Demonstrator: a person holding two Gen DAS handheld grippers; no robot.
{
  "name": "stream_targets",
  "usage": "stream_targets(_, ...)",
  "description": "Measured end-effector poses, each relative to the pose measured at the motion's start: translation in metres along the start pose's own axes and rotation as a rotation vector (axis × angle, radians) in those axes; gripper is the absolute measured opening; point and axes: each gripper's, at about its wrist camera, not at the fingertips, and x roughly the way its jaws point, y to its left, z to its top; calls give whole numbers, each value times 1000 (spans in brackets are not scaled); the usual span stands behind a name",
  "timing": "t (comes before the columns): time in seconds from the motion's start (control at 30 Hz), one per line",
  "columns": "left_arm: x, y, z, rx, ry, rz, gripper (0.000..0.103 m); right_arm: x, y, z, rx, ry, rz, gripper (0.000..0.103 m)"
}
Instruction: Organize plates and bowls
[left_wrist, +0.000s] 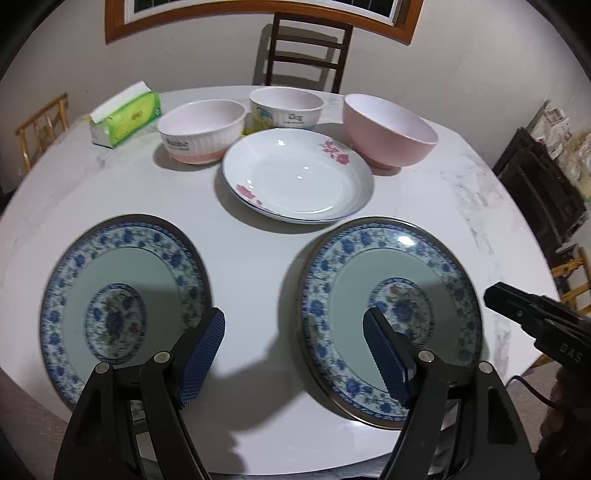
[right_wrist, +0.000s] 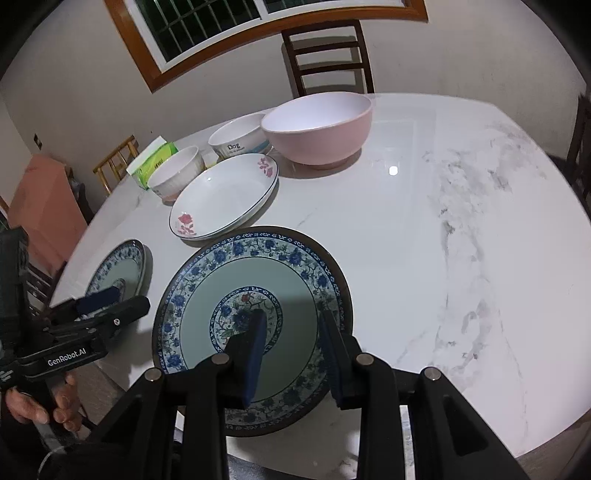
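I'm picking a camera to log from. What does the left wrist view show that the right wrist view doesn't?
Only the left wrist view shows the gap of bare table between the two blue-patterned plates head on. Only the right wrist view shows the hand holding the left tool, and the marbled right side of the table. Both show the pink bowl, the white flowered plate and the tissue pack.

The middle bowl (right_wrist: 238, 142) reads "Dog"; the left gripper (right_wrist: 98, 301) body says "GenRobot.AI". The ribbed bowl (left_wrist: 201, 134) seems to read "Rabbit".
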Motion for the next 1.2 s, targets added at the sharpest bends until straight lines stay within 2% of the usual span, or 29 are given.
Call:
stream_targets(0.2, 7, 6, 0, -49, 44, -127, 74, 1, -27, -2, 81, 13, 85, 30)
stream_targets(0.47, 19, 8, 1, -68, 71, -202, 74, 15, -49, -6, 121, 57, 125, 30)
stream_targets(0.67, 32, 5, 0, -54, 99, -213, 72, 27, -58, -8, 148, 74, 164, 30)
stream_targets(0.87, 42, 4, -2, -53, 119, -207, 66, 35, -65, -9, 167, 83, 196, 30)
stream_targets(1.2, 49, 6, -1, -54, 128, -196, 60, 47, -65, -8, 168, 98, 209, 30)
